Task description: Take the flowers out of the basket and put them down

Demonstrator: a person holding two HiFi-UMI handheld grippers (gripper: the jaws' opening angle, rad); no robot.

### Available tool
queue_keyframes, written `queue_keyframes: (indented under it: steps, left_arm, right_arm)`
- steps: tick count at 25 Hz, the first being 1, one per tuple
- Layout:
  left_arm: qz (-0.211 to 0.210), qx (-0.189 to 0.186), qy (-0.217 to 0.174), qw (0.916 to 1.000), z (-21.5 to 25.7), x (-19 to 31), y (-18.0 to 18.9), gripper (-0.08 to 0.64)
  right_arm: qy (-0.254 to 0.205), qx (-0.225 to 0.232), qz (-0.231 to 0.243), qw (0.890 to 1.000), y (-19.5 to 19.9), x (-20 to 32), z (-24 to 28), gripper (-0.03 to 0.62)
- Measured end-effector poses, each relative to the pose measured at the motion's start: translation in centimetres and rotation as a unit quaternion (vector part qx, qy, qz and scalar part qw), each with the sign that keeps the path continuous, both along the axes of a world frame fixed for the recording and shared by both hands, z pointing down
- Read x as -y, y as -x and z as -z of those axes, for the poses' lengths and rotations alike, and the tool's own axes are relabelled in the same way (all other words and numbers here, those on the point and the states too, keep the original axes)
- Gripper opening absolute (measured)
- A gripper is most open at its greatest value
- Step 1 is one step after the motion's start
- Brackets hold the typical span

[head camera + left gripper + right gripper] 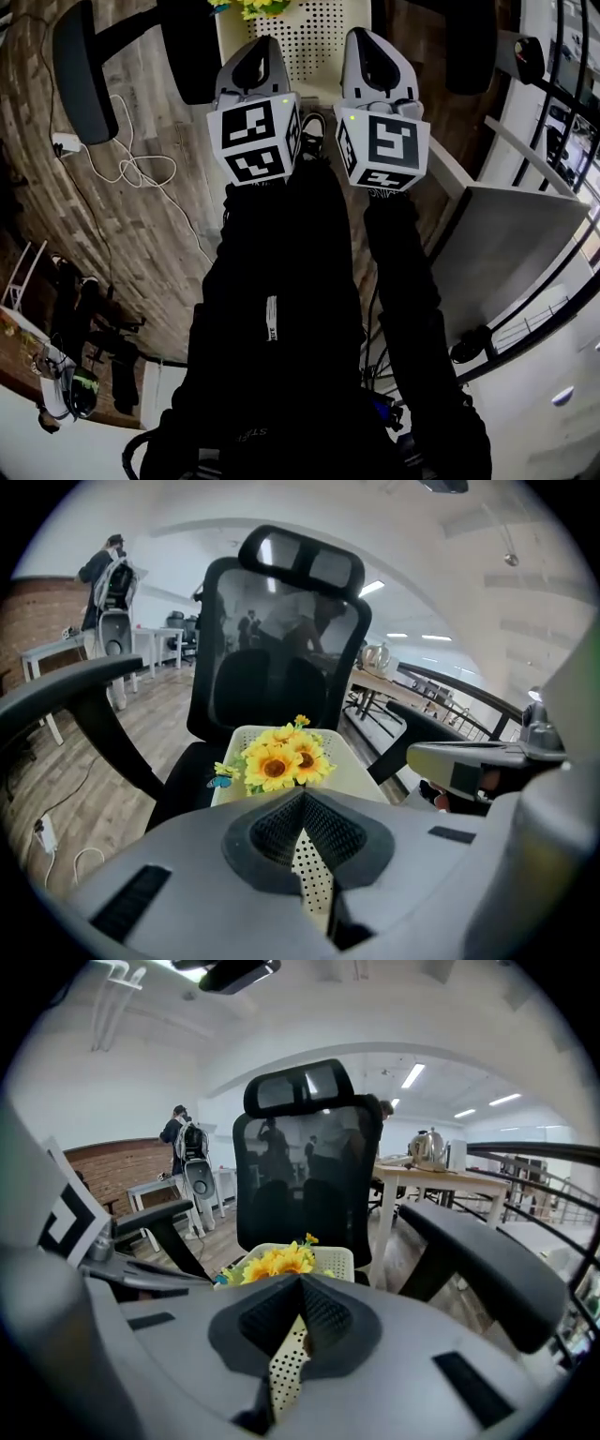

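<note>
One office chair (281, 667), black mesh back, two armrests. One white perforated basket (354, 766) sits on its seat, against the backrest. One bunch of yellow flowers (279, 761) stands in the basket, at its left side. Two large sunflower heads show plainly, with one small blossom above them and one small blue butterfly ornament (221, 782) at the bunch's left edge.

Two claws, side by side, near the chair's front edge, both pointing at the basket.
- Left claw (302, 799): tips pressed together, nothing between them. Clear of basket and flowers.
- Right claw (300, 1281): tips likewise pressed together and empty. Clear of basket and flowers.

Head view: one marker cube on each claw, two in all. Person's two legs in black trousers (281, 281) below them. Wood floor, with one white cable (131, 169) looped at left. One grey counter (506, 234) at right.
</note>
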State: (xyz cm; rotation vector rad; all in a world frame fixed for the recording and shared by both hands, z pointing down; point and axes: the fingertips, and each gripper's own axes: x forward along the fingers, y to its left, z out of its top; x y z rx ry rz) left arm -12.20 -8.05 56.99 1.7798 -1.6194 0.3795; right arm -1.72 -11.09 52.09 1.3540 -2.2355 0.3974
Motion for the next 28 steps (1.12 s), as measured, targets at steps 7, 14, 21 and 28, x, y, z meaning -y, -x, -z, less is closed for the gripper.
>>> queue_keyframes:
  steps: [7,14,21,28]
  left_arm:
    - [0.003,-0.021,0.047,0.9987,-3.3,1.4,-1.0,0.002]
    - [0.004,-0.037,0.085,0.9957,-6.4,3.0,-1.6,0.002]
    - [0.002,-0.021,0.095,0.9953,-9.6,4.4,-2.3,0.1]
    - [0.026,-0.031,0.12,0.992,-13.3,5.4,-3.4,0.268]
  right_arm:
    - [0.027,-0.005,0.004,1.0,-1.0,0.9,-3.1,0.012]
    - [0.042,0.0,0.002,0.999,-1.1,2.7,-4.3,0.012]
    - [0.049,0.0,0.006,0.999,-1.3,4.9,-5.9,0.012]
    - [0.051,0.001,0.015,0.999,-1.5,6.6,-6.8,0.012]
